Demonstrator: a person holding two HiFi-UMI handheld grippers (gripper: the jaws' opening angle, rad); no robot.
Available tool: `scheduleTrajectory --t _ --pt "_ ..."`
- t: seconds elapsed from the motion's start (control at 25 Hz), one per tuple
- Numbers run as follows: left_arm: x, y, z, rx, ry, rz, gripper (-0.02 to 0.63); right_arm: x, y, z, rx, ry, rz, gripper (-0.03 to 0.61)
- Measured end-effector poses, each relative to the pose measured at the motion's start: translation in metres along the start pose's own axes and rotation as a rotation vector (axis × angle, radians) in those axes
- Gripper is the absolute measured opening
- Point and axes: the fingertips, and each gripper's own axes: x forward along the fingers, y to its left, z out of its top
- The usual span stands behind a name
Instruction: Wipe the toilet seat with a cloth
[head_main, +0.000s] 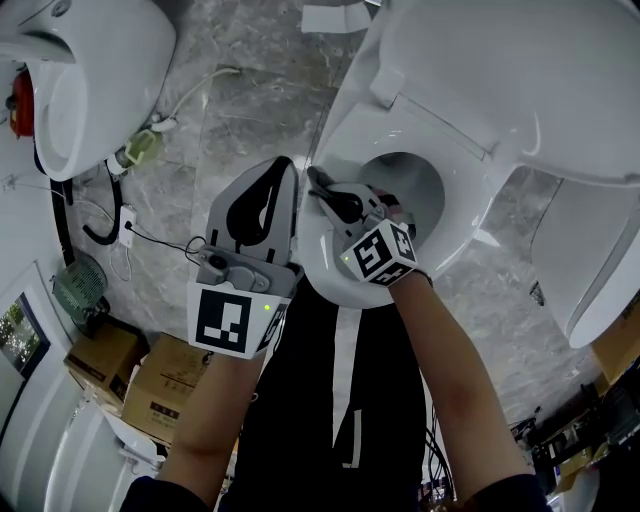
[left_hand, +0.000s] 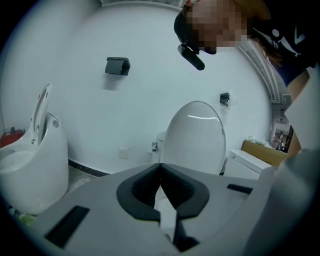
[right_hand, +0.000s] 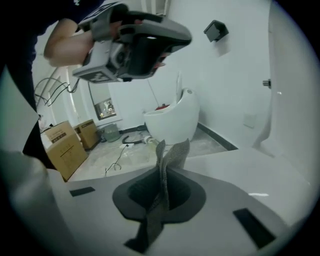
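Looks like the wiping step proper, at or just short of contact. Pinches a grey waffle-textured cloth between the tight-closed jaws of the right gripper, above the near-left edge of the white oval toilet seat. Holds the left gripper just outside that same edge of the seat, jaws pressed together with nothing seen between them, apparently idle.

Stands the cloth on edge as a narrow folded strip: long axis along the jaw line, free end poking up past the fingertips and away from the seat's surface, the other end trailing back out of the grip. Points, with the gripper, from the bowl opening outward across the seat's left rim. Cannot confirm any contact of fabric with the seat.

Calls next, probably, for tipping the right gripper down to lay the free end flat against the seat, then dragging round the ring with light, steady pressure. Needs care to press with fabric, not with the hard fingertips, given so little cloth beyond them
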Motion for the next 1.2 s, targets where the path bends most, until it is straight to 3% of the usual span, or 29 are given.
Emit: scheduleTrajectory --t 0.2,0.32,0.4,0.6,0.72,0.8,1.04,1.2 --pt "-0.002 -0.002 0.000 0.004 -0.002 0.000 0.018 0.000 0.051 -0.015 -0.172 0.056 0.159 0.026" --pt "-0.003 -0.005 0.001 0.008 -0.002 -0.002 0.018 0.000 0.030 -0.014 -0.233 0.077 0.145 0.027" --pt "-0.007 -0.006 0.001 0.014 -0.003 -0.001 0.018 -0.005 -0.010 -0.017 -0.201 0.094 0.037 0.026" --pt "-0.015 -0.003 -0.001 0.006 -0.012 0.018 0.018 -0.056 -0.136 -0.021 0.026 0.096 -0.356 0.026" --pt "-0.021 -0.004 -0.003 -0.005 -0.013 0.031 0.018 -0.065 -0.146 -0.017 0.040 0.082 -0.432 0.026" --pt "-0.022 -0.006 -0.005 -0.012 -0.016 0.034 0.018 -0.053 -0.130 -0.019 0.049 0.071 -0.391 0.026" --pt "-0.028 -0.003 -0.005 -0.012 -0.023 0.043 0.018 -0.015 -0.042 -0.032 0.079 0.115 -0.122 0.026" --pt "-0.032 0.001 -0.006 -0.016 -0.023 0.059 0.018 -0.010 0.002 -0.042 0.012 0.141 0.003 0.025"
